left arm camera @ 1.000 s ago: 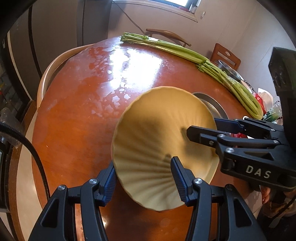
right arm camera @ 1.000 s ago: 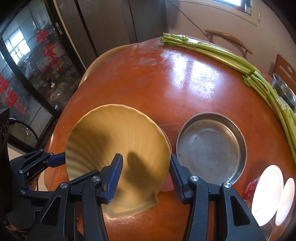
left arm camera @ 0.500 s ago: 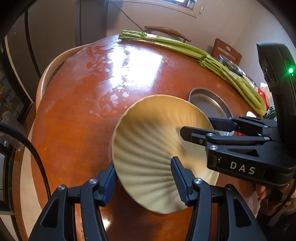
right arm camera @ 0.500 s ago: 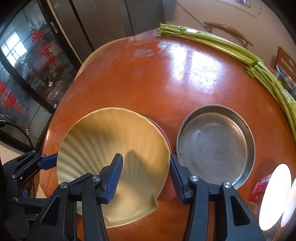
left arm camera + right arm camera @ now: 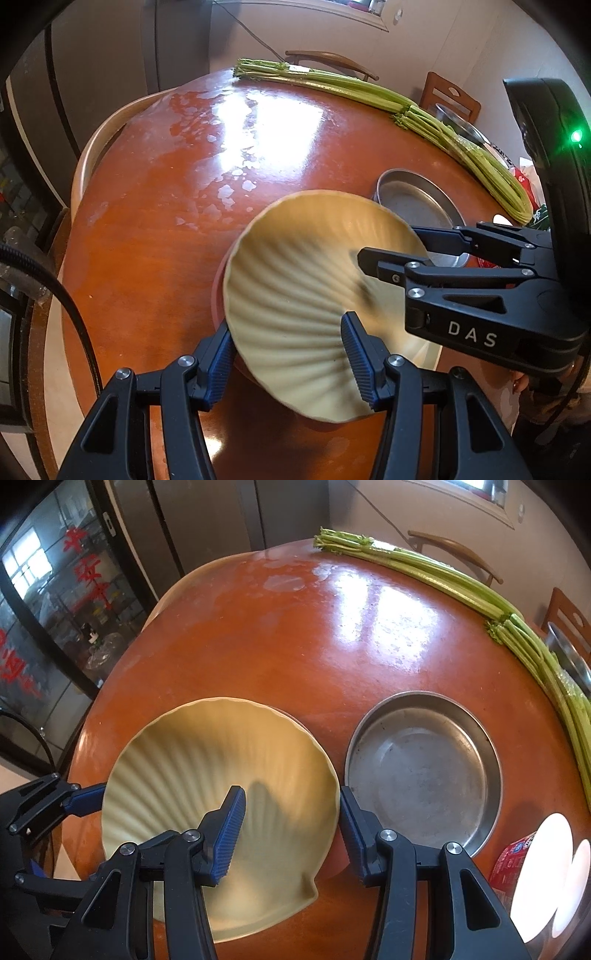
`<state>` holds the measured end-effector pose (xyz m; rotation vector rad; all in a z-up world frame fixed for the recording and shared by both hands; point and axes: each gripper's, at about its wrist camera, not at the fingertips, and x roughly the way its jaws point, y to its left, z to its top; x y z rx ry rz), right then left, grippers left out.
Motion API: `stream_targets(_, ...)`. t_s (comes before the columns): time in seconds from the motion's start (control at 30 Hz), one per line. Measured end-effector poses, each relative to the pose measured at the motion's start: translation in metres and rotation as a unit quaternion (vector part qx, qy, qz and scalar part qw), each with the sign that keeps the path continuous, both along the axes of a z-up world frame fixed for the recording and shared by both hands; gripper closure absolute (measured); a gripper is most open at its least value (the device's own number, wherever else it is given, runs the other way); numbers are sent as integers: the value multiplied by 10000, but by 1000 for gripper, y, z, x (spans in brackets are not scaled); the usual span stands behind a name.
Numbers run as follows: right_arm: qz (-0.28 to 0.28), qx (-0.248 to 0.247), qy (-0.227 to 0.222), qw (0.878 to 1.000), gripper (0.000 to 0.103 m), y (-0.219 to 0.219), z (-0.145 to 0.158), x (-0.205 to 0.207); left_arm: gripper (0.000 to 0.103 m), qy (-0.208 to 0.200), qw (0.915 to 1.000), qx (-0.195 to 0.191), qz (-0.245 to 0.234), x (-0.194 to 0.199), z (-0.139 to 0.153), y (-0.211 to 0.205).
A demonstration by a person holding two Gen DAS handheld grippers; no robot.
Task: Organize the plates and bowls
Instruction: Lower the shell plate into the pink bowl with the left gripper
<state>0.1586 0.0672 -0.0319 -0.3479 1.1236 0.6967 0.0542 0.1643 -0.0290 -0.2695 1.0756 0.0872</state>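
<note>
Both grippers, left [image 5: 288, 356] and right [image 5: 384, 254], clamp opposite rims of the tilted yellow shell-shaped plate [image 5: 295, 295] above the table [image 5: 147, 221].

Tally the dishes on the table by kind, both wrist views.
Yellow shell-shaped plate: 1, gripped on opposite rims by the left gripper and right gripper.
Pinkish dish under it, mostly hidden: 1.
Round metal pan: 1.
Metal bowl at the table's far edge: 1.
Total: 4.

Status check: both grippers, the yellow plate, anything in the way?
Left gripper and right gripper each straddle the yellow plate's rim; grip unclear. Plate tilted over a pink dish. Metal pan beside it, celery well clear.
</note>
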Motion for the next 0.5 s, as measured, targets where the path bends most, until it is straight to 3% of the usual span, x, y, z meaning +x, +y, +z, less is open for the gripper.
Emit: stream_targets(0.5, -54, -79, 31, 9999, 50, 1, -7, 1, 47, -23, 9996, 276, 57, -5, 5, 4)
